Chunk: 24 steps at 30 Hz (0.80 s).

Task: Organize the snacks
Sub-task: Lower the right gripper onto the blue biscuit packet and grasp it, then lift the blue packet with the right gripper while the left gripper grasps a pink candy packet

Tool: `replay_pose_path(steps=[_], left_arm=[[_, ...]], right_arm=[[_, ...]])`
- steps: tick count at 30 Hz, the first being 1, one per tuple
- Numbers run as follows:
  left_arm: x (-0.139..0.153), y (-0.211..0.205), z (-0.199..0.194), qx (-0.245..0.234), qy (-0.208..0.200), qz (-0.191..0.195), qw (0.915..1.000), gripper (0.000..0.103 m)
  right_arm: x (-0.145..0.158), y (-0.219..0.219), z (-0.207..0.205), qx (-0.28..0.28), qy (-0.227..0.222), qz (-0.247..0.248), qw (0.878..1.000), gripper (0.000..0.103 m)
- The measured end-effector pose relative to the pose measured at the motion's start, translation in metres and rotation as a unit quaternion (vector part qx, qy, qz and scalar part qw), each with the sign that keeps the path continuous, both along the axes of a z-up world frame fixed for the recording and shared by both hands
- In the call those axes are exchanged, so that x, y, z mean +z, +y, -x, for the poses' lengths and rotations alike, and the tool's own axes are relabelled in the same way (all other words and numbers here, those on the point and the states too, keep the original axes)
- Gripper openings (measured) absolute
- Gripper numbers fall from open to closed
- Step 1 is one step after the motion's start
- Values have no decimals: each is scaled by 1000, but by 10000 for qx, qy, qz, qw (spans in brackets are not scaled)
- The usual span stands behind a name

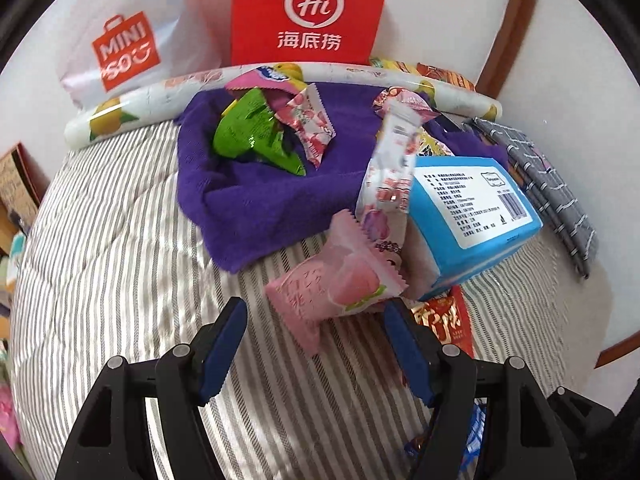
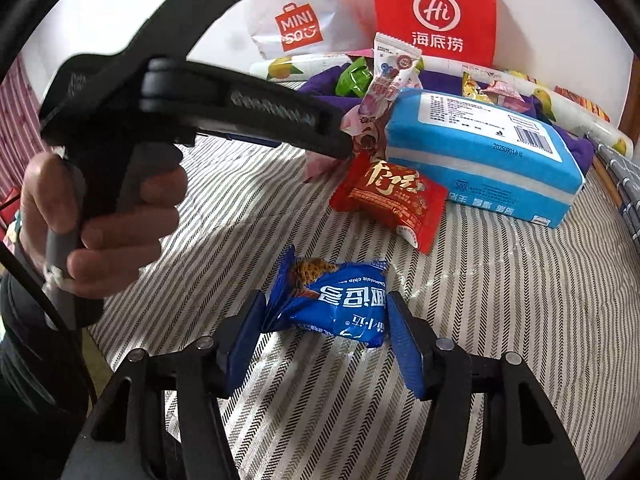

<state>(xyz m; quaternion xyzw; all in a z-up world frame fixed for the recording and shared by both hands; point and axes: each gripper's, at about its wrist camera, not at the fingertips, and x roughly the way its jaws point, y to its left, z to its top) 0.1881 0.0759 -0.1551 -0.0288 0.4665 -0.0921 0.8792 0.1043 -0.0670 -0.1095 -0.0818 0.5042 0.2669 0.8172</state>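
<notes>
Sorting only partly done, judging by the layout. Gathered on the purple cloth (image 1: pixel 248 192) at the far side: green packet (image 1: pixel 256 136), pink-and-white packet (image 1: pixel 310 126), a few more wrappers at its far right. Lying loose on the striped bedding (image 1: pixel 120 248), nearer: pink peach packet (image 1: pixel 340 284), red packet (image 2: pixel 394 198), blue cookie packet (image 2: pixel 340 304). Leaning on the blue tissue pack (image 1: pixel 472 216): one long pink-and-white stick packet (image 1: pixel 390 168).

Left gripper (image 1: pixel 316 344) spread, peach packet just ahead of the tips, untouched. Right gripper (image 2: pixel 328 340) bracketing the cookie packet; pads at both ends, firm pinch not certain.

Standing far behind: red paper bag (image 1: pixel 308 8) and white shopping bag (image 1: pixel 120 44), contents hidden.
</notes>
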Motion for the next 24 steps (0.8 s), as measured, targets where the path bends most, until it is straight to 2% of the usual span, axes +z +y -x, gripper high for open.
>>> replay_pose_path(steps=[2, 5, 7, 10, 14, 24], left_arm=[[0, -2, -2, -15, -80, -39, 10000, 67], [-1, 0, -5, -50, -60, 5, 10000, 50], [-2, 3, -5, -52, -46, 63, 10000, 32], [-1, 14, -3, -18, -89, 224, 9997, 18], [4, 30, 0, 21, -117, 500, 9987, 11], [12, 61, 15, 302, -178, 709, 9969, 8]], right_arm=[[-1, 2, -1, -3, 55, -55, 10000, 65], [-3, 8, -2, -34, -41, 55, 10000, 67], [-4, 13, -2, -60, -137, 162, 9998, 67], [-4, 17, -2, -75, -237, 245, 9994, 61], [-3, 17, -2, -22, -267, 262, 9993, 52], [11, 5, 1, -94, -253, 90, 9996, 50]])
